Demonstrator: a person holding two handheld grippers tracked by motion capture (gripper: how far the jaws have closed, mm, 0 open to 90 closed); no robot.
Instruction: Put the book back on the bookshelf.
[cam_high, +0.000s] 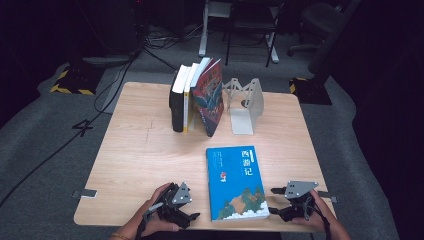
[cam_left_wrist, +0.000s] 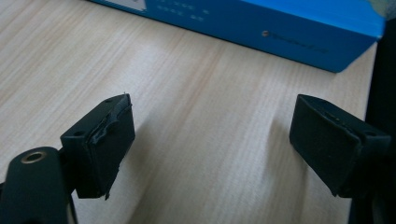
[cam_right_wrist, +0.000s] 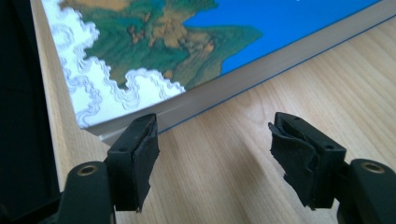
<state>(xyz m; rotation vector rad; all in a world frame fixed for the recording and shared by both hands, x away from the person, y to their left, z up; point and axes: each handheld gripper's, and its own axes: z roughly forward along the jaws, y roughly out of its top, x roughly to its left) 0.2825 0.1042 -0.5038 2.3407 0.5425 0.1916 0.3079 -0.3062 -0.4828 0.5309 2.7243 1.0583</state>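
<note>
Jaws of the left gripper (cam_left_wrist: 212, 140) are seen spread wide over bare wood, nothing between the pads. Jaws of the right gripper (cam_right_wrist: 212, 154) are likewise spread, empty, with one pad just beside the near right corner of the blue book (cam_right_wrist: 187, 46); contact cannot be confirmed.

Writing: the blue book (cam_high: 235, 182) lies flat, cover up, at the near middle of the table (cam_high: 145, 150), between the two grippers. Large yellow characters reading 西游记 are printed at the cover's upper right. Small print on the spine is noted in the left gripper view (cam_left_wrist: 280, 32) but is too blurred to read.

Pose: the left hand (cam_high: 150, 217) is held at the near edge, left of the book, its gripper (cam_high: 192, 216) aimed toward the spine. The right hand (cam_high: 317, 217) is held at the near right, its gripper (cam_high: 272, 200) aimed at the book's fore-edge.

View differences: the page block and the cover's mountain-and-wave artwork are resolved in the right gripper view. In the high view, a row of upright books (cam_high: 197, 97) leaning at the far middle and a white bookend (cam_high: 245, 105) just to their right are recorded.
</note>
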